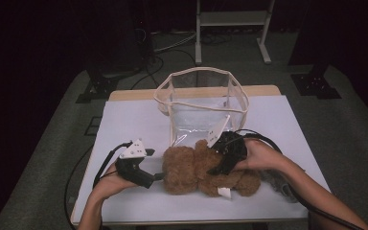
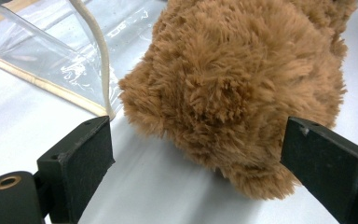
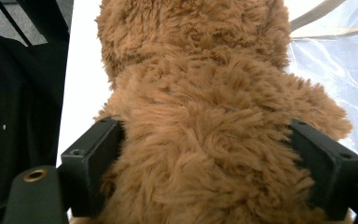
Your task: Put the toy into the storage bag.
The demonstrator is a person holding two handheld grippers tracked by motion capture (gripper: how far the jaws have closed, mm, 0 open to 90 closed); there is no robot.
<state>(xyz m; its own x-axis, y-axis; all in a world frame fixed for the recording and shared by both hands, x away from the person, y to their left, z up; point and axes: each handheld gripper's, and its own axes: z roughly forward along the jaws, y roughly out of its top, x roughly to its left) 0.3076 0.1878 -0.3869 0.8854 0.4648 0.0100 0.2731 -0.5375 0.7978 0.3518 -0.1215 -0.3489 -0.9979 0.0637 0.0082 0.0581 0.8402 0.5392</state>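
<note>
Two grippers were held at the tabletop's (image 1: 124, 120) near edge, where a brown teddy bear (image 1: 196, 167) lay on its side in front of a clear bag (image 1: 201, 103) with cream trim. The right gripper (image 3: 209, 158) was set around the bear's body, its jaws pressed into the fur on both sides. The left gripper (image 2: 200, 158) was kept with its jaws spread wide beside the bear's head, nothing being pinched between them.
</note>
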